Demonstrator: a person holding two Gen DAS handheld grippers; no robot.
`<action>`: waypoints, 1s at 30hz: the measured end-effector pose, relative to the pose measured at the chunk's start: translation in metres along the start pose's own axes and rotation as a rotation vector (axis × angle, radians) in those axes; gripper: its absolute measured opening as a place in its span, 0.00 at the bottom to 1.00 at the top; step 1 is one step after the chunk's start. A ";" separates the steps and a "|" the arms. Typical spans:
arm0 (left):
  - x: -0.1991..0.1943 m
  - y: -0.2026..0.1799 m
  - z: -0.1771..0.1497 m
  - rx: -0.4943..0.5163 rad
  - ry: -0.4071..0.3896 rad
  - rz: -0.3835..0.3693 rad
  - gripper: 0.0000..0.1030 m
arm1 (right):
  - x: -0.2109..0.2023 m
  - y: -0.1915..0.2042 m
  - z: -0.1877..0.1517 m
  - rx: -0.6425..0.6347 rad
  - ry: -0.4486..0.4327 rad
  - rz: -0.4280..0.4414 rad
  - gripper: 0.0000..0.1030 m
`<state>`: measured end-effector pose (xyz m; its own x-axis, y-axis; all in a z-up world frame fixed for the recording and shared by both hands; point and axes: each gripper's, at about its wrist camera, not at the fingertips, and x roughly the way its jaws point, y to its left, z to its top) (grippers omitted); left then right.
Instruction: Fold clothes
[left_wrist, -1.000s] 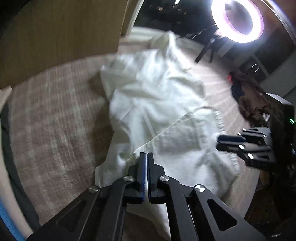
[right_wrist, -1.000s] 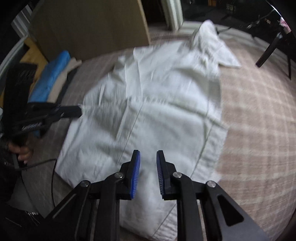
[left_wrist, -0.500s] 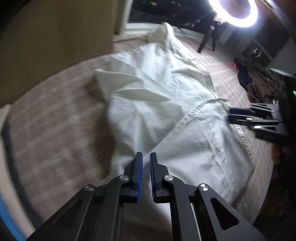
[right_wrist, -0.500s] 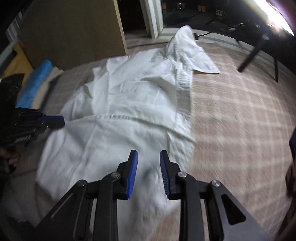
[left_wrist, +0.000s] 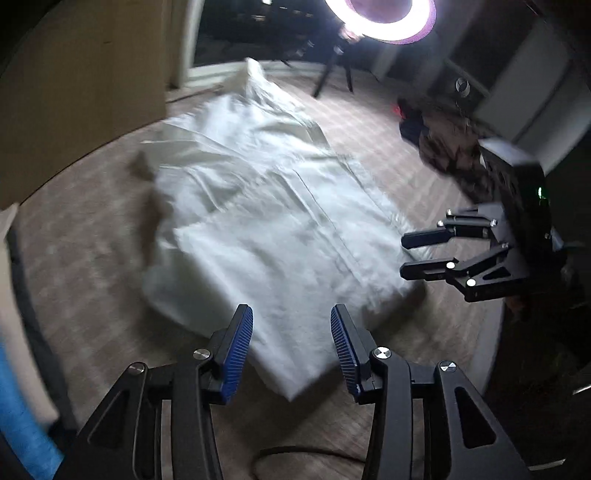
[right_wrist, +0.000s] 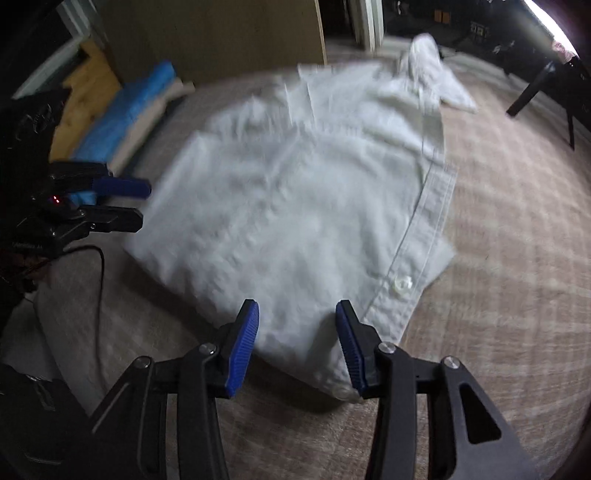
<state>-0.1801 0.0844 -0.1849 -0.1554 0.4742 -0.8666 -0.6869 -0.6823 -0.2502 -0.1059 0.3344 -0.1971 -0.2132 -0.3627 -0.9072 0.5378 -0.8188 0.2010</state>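
Release seems to be the step in hand: the white button-up shirt lies spread on the checked carpet, its lower part apparently already laid over the body, and both claws are letting go above its near edge. The left gripper has its jaws opening, with the near corner of the shirt below the gap but not pressed by the blue pads. The right gripper is opening as well; the hem and the button placket lie under it, free of the pads.

The next move probably calls for a new grasp: each claw must come down on a side edge or a sleeve and carry it inward, keeping the fold straight. The pictures are blurred, so which layer is on top I cannot tell for sure.

No real container is visible. A pile of folded clothes, blue on top, lies beside the shirt on the left.
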 end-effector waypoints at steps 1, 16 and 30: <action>0.012 0.001 -0.003 0.005 0.023 0.003 0.41 | 0.006 -0.001 -0.004 -0.002 0.019 -0.003 0.42; 0.012 -0.049 -0.014 0.349 0.124 0.038 0.59 | -0.018 0.044 -0.034 -0.311 0.010 -0.132 0.47; 0.033 -0.048 -0.018 0.463 0.136 0.104 0.48 | 0.002 0.044 -0.030 -0.439 0.029 -0.200 0.47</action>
<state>-0.1395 0.1230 -0.2096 -0.1672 0.3185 -0.9331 -0.9207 -0.3891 0.0322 -0.0584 0.3109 -0.2015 -0.3276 -0.1999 -0.9234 0.7834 -0.6038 -0.1472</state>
